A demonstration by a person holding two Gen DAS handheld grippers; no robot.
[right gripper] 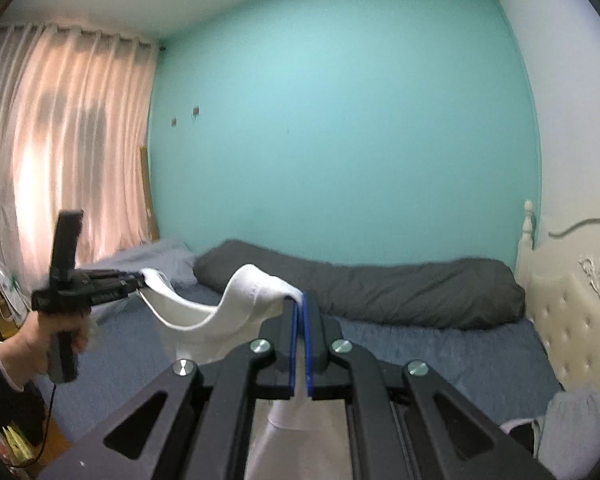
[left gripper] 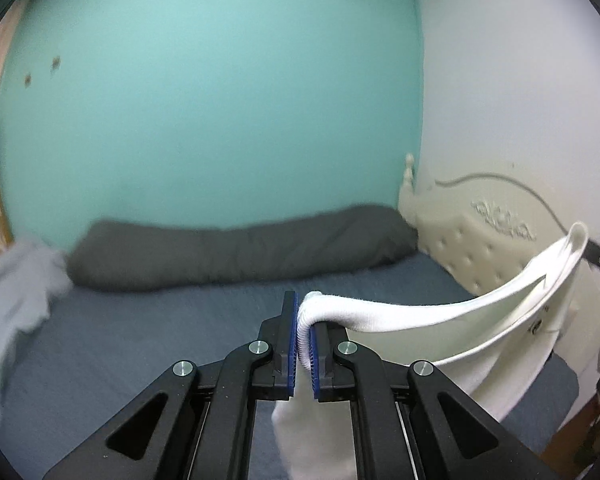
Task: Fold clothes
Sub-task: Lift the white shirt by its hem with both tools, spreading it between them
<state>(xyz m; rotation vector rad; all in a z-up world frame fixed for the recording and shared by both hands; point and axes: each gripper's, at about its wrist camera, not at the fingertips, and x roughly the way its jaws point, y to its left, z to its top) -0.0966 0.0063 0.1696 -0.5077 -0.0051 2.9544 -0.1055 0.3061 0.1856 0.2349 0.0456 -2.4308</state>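
A white sleeveless top (left gripper: 420, 316) hangs in the air above the bed, stretched between my two grippers. In the left wrist view my left gripper (left gripper: 303, 312) is shut on one ribbed shoulder strap, and cloth falls below the jaws. The top's neckline curves off to the right, where the black tip of my right gripper (left gripper: 596, 254) holds the other strap. In the right wrist view my right gripper (right gripper: 300, 308) is shut on the white top (right gripper: 248, 292). To the left a hand (right gripper: 56, 336) holds the left gripper (right gripper: 140, 280), clamped on the far strap.
Below lies a bed with a blue sheet (right gripper: 420, 352) and a long dark grey bolster (right gripper: 380, 284) against the teal wall. A cream tufted headboard (right gripper: 572, 320) stands on the right. Grey clothes (left gripper: 16, 280) are heaped at the bed's left side, with more grey cloth (right gripper: 576, 420) near the headboard. Pink curtains (right gripper: 60, 140) hang on the left.
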